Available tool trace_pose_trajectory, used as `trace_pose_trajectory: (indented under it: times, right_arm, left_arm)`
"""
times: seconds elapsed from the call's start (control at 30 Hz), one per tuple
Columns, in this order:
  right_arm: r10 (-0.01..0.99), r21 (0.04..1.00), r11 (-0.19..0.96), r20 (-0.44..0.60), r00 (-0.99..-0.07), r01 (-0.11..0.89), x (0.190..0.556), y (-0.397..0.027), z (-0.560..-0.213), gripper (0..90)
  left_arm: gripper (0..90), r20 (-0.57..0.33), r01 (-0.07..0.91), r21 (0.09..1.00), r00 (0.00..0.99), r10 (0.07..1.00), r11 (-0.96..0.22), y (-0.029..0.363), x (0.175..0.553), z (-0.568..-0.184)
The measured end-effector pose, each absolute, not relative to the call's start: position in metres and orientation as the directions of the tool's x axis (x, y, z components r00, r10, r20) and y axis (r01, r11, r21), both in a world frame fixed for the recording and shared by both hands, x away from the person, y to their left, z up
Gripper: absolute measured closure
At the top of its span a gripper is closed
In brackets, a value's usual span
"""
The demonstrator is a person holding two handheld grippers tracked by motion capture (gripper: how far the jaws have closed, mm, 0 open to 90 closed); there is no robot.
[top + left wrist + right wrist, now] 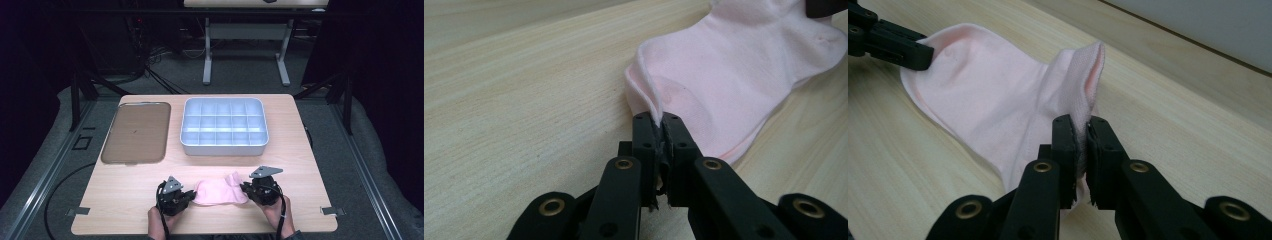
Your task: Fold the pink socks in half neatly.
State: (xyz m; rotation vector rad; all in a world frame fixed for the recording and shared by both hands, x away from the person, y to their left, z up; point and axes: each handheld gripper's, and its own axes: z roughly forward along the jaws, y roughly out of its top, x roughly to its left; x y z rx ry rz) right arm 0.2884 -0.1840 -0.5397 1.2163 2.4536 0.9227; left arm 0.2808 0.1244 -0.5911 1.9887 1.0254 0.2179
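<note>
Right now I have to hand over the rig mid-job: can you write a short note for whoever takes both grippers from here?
Left gripper: shut on the toe end of the pink sock.
Right gripper: shut on the sock's cuff end.
The sock is stretched between them at the near edge of the table, partly resting on it.
The divided grey bin and the brown tray sit farther back, both without contents.
Done: sock gripped at both ends.
Left: probably fold it and place it in the bin.
</note>
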Motion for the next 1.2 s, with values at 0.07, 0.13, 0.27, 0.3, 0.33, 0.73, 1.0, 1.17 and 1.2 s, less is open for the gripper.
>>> trace_pose_trajectory:
  times: [0.07,0.13,0.27,0.3,0.33,0.73,1.0,1.17,1.2]
  right_arm:
    - [0.769,0.657,0.444,0.070,-0.636,0.609,0.289,-0.182,-0.539,83.6]
    - [0.766,0.702,0.409,0.083,-0.637,0.583,0.289,-0.178,-0.540,83.6]
    - [0.752,0.702,0.424,0.079,-0.655,0.572,0.288,-0.172,-0.534,83.4]
    - [0.729,0.736,0.397,0.110,-0.676,0.548,0.289,-0.170,-0.536,83.3]
    - [0.720,0.747,0.390,0.118,-0.684,0.539,0.290,-0.167,-0.536,83.3]
    - [0.683,0.685,0.481,0.099,-0.724,0.547,0.292,-0.129,-0.531,82.5]
    - [0.649,0.653,0.532,0.095,-0.755,0.540,0.300,-0.102,-0.537,82.1]
    - [0.630,0.630,0.569,0.079,-0.773,0.528,0.303,-0.081,-0.543,76.7]
    - [0.624,0.634,0.565,0.090,-0.776,0.528,0.304,-0.079,-0.544,72.6]
  left_arm:
    - [86.0,-0.220,0.585,0.759,0.644,0.733,-0.286,0.124,0.281,-0.591]
    - [86.0,-0.220,0.585,0.759,0.643,0.733,-0.286,0.125,0.281,-0.591]
    - [86.0,-0.221,0.585,0.759,0.643,0.733,-0.285,0.125,0.281,-0.591]
    - [86.0,-0.223,0.585,0.760,0.644,0.732,-0.284,0.125,0.281,-0.591]
    - [86.0,-0.224,0.585,0.760,0.644,0.731,-0.283,0.125,0.281,-0.591]
    - [85.8,-0.230,0.590,0.757,0.645,0.728,-0.283,0.126,0.282,-0.591]
    - [85.8,-0.233,0.591,0.756,0.644,0.728,-0.281,0.126,0.282,-0.591]
    - [85.7,-0.228,0.587,0.759,0.645,0.729,-0.282,0.126,0.282,-0.591]
    - [85.7,-0.228,0.588,0.758,0.644,0.731,-0.281,0.125,0.281,-0.591]
